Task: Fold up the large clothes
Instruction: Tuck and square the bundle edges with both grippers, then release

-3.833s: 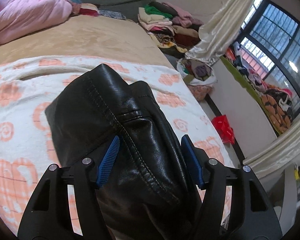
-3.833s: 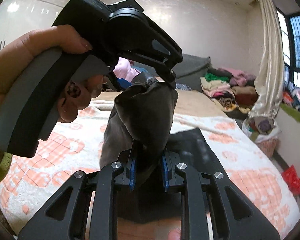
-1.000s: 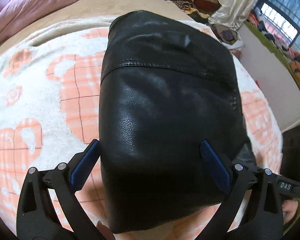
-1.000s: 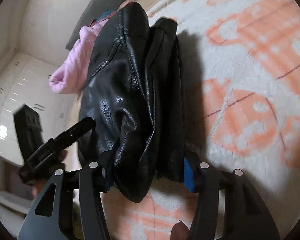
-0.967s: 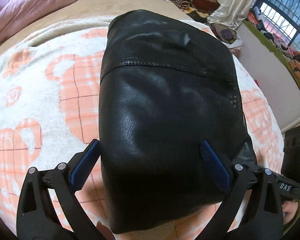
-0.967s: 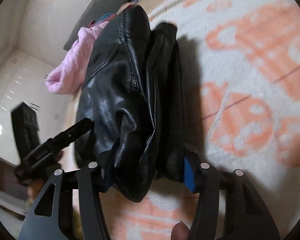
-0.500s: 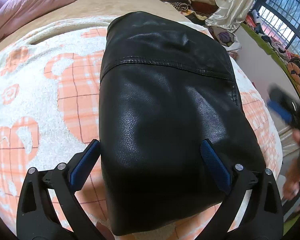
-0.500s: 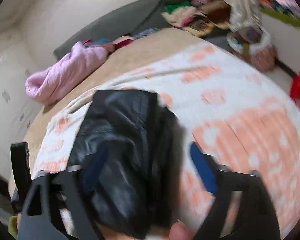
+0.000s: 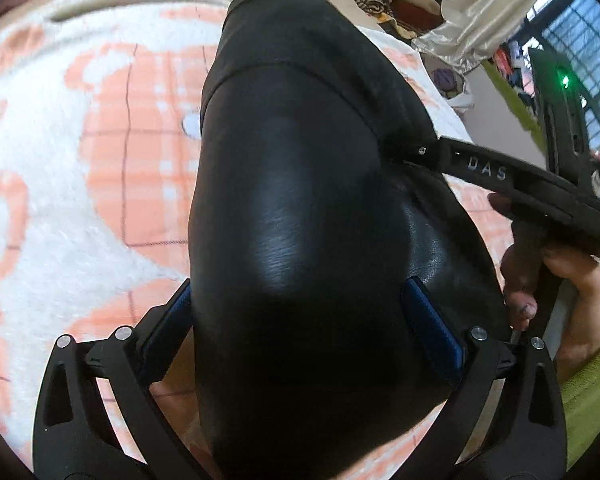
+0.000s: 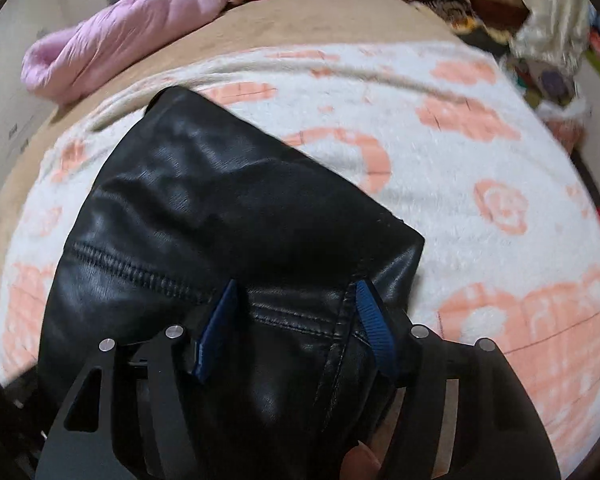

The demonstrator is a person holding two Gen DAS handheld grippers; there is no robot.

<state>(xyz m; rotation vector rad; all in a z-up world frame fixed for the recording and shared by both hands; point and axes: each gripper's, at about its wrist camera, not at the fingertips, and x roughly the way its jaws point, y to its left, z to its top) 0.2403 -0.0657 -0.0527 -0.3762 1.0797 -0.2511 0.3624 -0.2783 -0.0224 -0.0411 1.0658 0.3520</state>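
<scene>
"DAS" on right claw (image 9: 482,170)

daylight from window (image 9: 588,40) | leather glare | motion blur | fisheye-warped, vignetted edges

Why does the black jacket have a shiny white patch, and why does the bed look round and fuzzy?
Left view: light glares off the shiny jacket. Both views: the fisheye lens bends the blanket round. Right view: its pattern and the far clothes look smeared, probably from camera motion.
</scene>
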